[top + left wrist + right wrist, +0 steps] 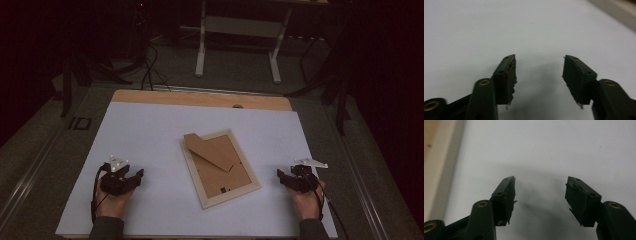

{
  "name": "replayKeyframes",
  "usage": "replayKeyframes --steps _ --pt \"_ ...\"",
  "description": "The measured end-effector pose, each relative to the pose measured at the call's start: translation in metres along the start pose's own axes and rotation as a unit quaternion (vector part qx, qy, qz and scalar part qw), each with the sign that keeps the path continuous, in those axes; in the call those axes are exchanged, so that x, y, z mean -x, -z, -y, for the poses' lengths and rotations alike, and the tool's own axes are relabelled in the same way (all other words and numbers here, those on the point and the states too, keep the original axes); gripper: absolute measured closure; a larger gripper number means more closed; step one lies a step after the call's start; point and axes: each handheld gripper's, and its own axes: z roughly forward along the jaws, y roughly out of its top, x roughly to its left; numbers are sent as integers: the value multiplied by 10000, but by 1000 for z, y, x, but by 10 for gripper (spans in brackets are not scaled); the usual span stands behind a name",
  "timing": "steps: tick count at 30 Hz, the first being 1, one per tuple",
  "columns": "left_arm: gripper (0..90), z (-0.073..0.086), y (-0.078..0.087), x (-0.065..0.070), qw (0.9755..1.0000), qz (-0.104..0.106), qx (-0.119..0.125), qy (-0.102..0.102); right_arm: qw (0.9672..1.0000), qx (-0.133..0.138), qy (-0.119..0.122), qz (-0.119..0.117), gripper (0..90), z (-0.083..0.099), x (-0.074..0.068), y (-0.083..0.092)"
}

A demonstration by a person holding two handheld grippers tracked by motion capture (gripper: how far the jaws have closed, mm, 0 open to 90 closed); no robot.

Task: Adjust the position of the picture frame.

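Two hands at near edge of worktop (pixel 150 125), one set of tongs each. Left tongs (pixel 131 176) left of picture frame (pixel 220 168), well apart, released, nothing between jaws. Right tongs (pixel 286 178) right of frame, near it, released, empty. One frame, face down, at middle of white sheet, brown stand folded on its back. Wooden worktop strip beyond frame. Dim room, dark floor, pale table legs (pixel 201 45) behind.

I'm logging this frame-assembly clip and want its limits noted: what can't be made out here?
- Picture frame, high view: lies back up, so its front is hidden beneath it.
- Small dark fitting on the backing: too small to identify.
- Frame edge, right gripper view: cut off by the picture's left border.
- Room behind the table: too dark.
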Motion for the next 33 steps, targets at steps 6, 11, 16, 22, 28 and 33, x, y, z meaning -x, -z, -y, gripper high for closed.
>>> replayKeyframes --steps 6,11,16,22,28,33 --pt "461 -3 6 7 9995 166 126 -233 9998 119 105 -75 459 -1 -5 7" --pt "456 -5 11 16 9978 351 268 -498 9997 117 87 -182 469 -3 -6 12" --pt "501 -10 12 19 9965 487 292 -605 9994 34 255 -250 473 -3 -10 13" --pt "543 -22 12 13 9951 778 263 -555 9973 -61 471 -564 477 -8 -20 20" --pt "550 -28 12 6 9932 1020 193 -522 9960 -35 553 -706 472 -9 -26 26" --pt "526 -34 11 3 9906 1181 204 -660 9922 -47 630 -1071 544 -7 -31 29"
